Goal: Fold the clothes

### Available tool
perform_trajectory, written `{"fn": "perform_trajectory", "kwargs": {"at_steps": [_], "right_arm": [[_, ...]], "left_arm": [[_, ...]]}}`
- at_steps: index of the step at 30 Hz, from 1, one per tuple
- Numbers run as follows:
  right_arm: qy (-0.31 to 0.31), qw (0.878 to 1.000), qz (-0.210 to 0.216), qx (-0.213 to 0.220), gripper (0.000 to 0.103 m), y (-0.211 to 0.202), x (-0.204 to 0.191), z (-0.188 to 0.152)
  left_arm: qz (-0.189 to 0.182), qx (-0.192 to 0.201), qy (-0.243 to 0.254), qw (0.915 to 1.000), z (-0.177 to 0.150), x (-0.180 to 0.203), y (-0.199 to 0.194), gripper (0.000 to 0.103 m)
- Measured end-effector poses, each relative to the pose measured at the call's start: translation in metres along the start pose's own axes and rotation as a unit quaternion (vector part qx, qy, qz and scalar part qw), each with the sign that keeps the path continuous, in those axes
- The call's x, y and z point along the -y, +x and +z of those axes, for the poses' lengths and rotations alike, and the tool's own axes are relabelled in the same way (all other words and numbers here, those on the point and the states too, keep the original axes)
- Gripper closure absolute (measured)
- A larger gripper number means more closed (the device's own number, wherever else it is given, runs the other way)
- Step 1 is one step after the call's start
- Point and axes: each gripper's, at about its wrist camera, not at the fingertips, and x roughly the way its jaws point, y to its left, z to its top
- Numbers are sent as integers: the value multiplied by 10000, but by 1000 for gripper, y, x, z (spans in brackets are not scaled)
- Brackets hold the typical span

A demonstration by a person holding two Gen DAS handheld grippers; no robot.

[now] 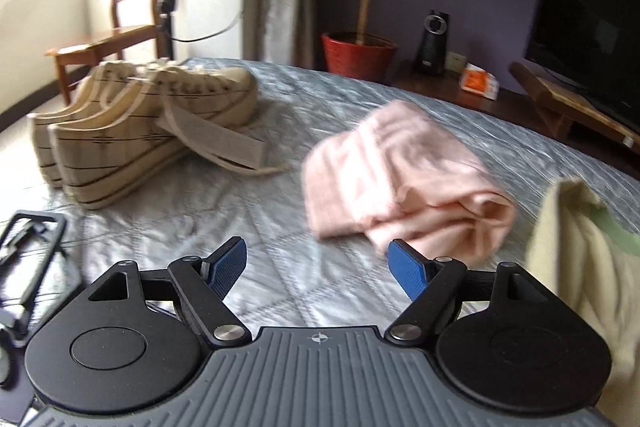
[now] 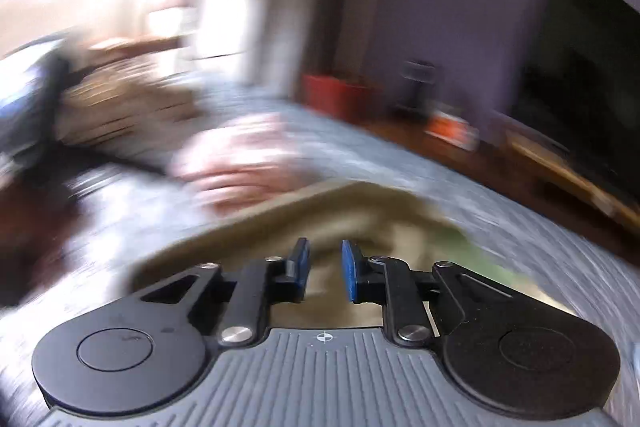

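A folded pink garment [image 1: 404, 183] lies on the grey quilted bed [image 1: 240, 227], just beyond my left gripper [image 1: 316, 259]. That gripper hovers open with nothing between its blue pads [image 1: 228, 267]. A cream garment with a green patch [image 1: 572, 247] stands lifted at the right edge of the left wrist view. In the blurred right wrist view the same cream garment [image 2: 280, 227] rises off the bed to my right gripper [image 2: 325, 267], whose jaws stand narrow with a fold of it between them. The pink garment [image 2: 236, 163] lies further off to the left.
A pair of beige striped shoes [image 1: 152, 131] sits on the bed at the far left. A black frame-like object [image 1: 28, 259] lies by the near left edge. Past the bed are a wooden chair [image 1: 108, 39], a red plant pot [image 1: 358, 55] and a television [image 1: 592, 7].
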Motion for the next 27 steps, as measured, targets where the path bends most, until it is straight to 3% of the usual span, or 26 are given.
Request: {"fn": "perform_trajectory", "kwargs": {"at_steps": [1,2,7,14,17,23,27], "right_arm": [[-328,9988,357,-42,84,-3,-16,1],[-516,9976,450,-131,84,0,-28,1],[-222,9944,990,-298,84,7,-53,3],[-391,9896,1138,-786,78,26,-67,-8],[-402,9882,1144,-934,65,31,-73,-16],[-629,9859,1216,-966,68,30,-87,-22],[-787,9861,981,-1091,67,33,-91,-26]], "left_arm": [[38,17,-56,10000,1,-4,0,20],[73,35,-108,9999,2,-7,-1,20],[159,109,-209,9996,5,-17,-5,20],[101,85,-279,9995,7,-27,-6,20],[85,59,-338,9994,8,-32,-5,20],[30,31,-349,9994,8,-34,-5,20],[9,18,-381,9993,8,-35,-4,20]]}}
